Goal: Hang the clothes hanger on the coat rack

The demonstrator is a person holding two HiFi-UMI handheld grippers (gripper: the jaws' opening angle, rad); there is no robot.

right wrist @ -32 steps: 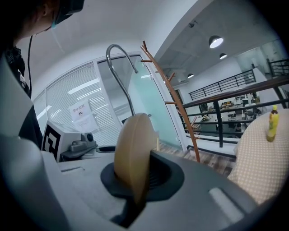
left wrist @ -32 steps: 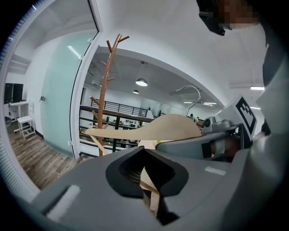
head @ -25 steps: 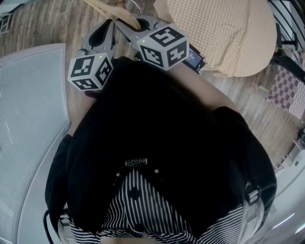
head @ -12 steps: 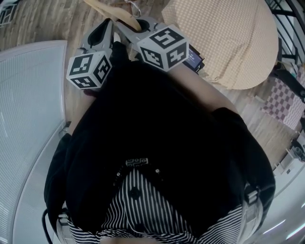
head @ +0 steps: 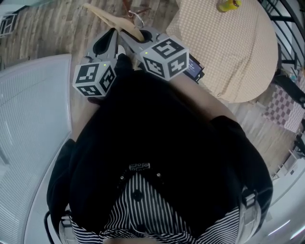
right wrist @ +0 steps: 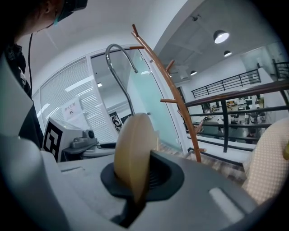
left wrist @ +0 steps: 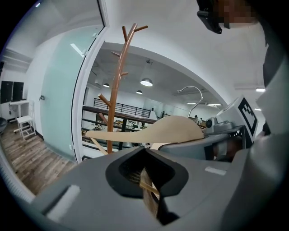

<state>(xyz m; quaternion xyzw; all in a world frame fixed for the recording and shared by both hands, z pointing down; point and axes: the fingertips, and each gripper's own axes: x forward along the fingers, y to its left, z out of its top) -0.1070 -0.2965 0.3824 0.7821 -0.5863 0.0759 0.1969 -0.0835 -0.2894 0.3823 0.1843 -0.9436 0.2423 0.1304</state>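
A light wooden clothes hanger (head: 113, 21) with a metal hook (head: 137, 15) is carried over the wood floor, gripped by both grippers. My left gripper (head: 111, 35) is shut on a thin wooden part of the hanger (left wrist: 149, 195). My right gripper (head: 139, 35) is shut on the hanger's broad body (right wrist: 131, 151), and the hook (right wrist: 118, 74) curves up above it. The brown wooden coat rack (left wrist: 118, 85) stands ahead by a glass door, apart from the hanger. In the right gripper view the coat rack (right wrist: 170, 97) leans across the middle.
A round table with a beige checked cloth (head: 228, 47) stands to the right, a yellow thing (head: 229, 5) on it. A frosted white partition (head: 28, 124) runs along the left. Black railing (right wrist: 235, 97) is behind the rack. A white chair (left wrist: 25, 125) stands far left.
Both grippers have travelled forward together with the hanger. The table and floor have slid down the head view, and the yellow thing on the table has come into sight.
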